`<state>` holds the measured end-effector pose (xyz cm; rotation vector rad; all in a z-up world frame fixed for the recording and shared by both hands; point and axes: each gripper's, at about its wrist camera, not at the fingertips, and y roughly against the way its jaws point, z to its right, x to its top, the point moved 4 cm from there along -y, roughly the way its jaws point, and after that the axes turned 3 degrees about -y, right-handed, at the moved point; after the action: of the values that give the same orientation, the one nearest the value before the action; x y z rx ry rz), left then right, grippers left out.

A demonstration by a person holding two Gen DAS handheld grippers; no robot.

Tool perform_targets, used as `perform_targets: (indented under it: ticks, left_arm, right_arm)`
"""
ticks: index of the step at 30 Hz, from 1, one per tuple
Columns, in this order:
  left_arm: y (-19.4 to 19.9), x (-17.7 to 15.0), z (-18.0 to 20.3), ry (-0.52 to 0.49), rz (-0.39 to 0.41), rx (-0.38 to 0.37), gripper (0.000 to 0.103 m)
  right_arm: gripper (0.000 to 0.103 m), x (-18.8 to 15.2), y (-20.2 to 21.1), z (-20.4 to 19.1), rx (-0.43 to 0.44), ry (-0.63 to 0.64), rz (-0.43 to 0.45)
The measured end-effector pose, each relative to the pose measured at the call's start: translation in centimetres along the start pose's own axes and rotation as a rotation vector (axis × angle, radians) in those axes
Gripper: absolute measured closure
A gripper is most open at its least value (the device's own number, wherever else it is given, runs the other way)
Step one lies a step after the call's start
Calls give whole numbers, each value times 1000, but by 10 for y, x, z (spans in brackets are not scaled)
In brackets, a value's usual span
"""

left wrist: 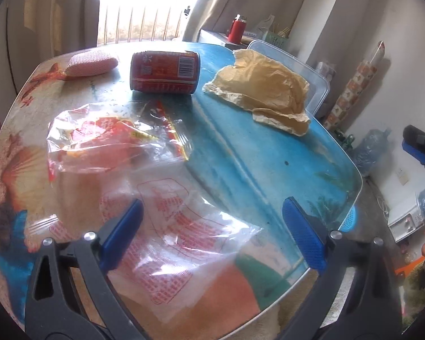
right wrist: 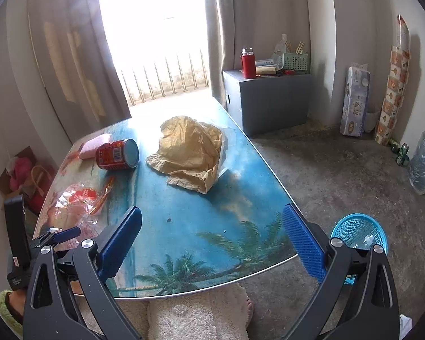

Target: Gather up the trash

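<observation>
The right gripper [right wrist: 212, 235] hangs with its blue-padded jaws spread wide over the near edge of the table [right wrist: 189, 206], nothing between them. Toward the far left corner a red can [right wrist: 116, 153] lies on its side just beside a pink sponge [right wrist: 95, 142], a crumpled brown paper [right wrist: 188, 153] sits near the far right edge against a clear plastic container [right wrist: 225, 153], and clear wrappers with red print [right wrist: 76, 206] lie along the left edge, where the other gripper [right wrist: 62, 233] reaches in. A blue mesh basket [right wrist: 359, 235] stands on the floor just off the near right corner.
</observation>
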<state>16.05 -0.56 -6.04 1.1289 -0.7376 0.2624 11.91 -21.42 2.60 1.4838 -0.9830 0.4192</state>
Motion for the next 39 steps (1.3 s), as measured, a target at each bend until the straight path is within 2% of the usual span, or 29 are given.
perform_targets:
  ticks: [6,11,12,17,19,22,24,26,31,33,39]
  left_arm:
    - [33,10,19,-61,57,-36,9]
    - [49,17,28,-32,100,-72,9]
    - [50,19,29,-26,107,-79,9]
    - [48,31,36,-33,131,-95,10]
    - [44,35,39,-45,130,-100,18]
    - [36,39,38,-36,107,-122,28]
    - [32,39,36,-27,94,-137,32]
    - [28,39,34,-18,83,-148,36]
    - [27,40,30,-2,74,-172,45]
    - [30,41,30,-5,78,-184,45]
    - [49,43,36,-27,96,-262,45]
  right_arm:
    - [7,22,-11,5,58,-21,28]
    - [8,59,-54,7,74,-4,-5]
    - [16,66,-65,6,61,11,-15]
    - [37,91,-116,1,-20,101,-74]
    - [46,95,-134,-2,-45,143,-104]
    - [65,95,-157,-4,-74,186,-154]
    - [83,94,-166,-2,-92,188,-177]
    - [90,96,-168,3,-90,163,-181]
    - [95,96,-164,24,-7,12,-238]
    - [95,92,-155,29,28,-28,-268]
    - [95,55,-119,24,89,2,-369]
